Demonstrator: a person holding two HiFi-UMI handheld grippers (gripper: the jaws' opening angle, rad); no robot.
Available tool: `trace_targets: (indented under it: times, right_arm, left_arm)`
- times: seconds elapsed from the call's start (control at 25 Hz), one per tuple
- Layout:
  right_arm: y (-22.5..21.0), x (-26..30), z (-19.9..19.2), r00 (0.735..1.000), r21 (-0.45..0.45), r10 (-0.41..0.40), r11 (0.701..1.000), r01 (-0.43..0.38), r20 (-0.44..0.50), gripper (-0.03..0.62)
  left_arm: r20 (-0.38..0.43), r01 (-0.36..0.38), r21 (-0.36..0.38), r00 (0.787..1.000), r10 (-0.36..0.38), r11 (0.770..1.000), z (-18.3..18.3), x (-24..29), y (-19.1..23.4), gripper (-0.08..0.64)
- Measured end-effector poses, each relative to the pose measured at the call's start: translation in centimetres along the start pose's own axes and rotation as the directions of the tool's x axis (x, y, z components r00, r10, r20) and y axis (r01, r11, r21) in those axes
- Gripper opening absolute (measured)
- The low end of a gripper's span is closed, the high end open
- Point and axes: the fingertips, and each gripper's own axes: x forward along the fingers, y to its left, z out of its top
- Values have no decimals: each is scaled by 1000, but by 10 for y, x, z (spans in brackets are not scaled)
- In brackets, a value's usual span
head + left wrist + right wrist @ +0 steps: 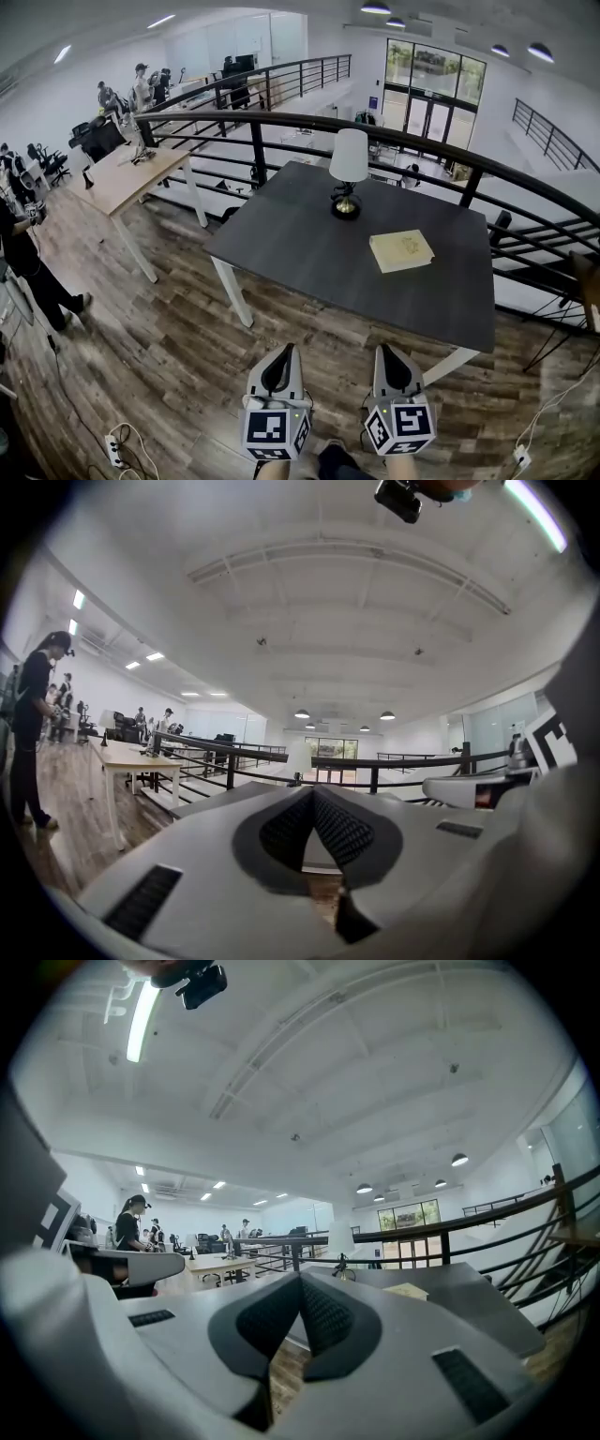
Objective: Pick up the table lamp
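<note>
A small table lamp (348, 175) stands upright near the far edge of a dark grey table (309, 253), beside the black railing (281, 119). It has a plain white shade above a slim brass-coloured stem and a round dark base, and it is unlit.

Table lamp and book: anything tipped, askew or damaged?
Nothing stands out. The table lamp stands upright near the far edge of the dark table, its shade level. The book lies flat and closed, apart from it.
</note>
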Motion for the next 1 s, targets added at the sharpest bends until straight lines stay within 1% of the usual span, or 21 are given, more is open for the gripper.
trace_targets:
  times: [0.2, 0.64, 1.0]
  right_arm:
    - [-24, 27, 6, 1000, 2, 2, 1000, -2, 5, -6]
    - [-57, 81, 11, 999, -1, 29, 1000, -29, 14, -6]
    - [-66, 114, 11, 999, -3, 40, 999, -40, -6, -6]
  left_arm:
    - [8, -12, 6, 1000, 12, 1000, 6, 33, -2, 8]
    - [19, -18, 1, 1000, 18, 1000, 8, 96, -6, 8]
    - [9, -17, -7, 1000, 17, 1000, 8, 128, 0, 8]
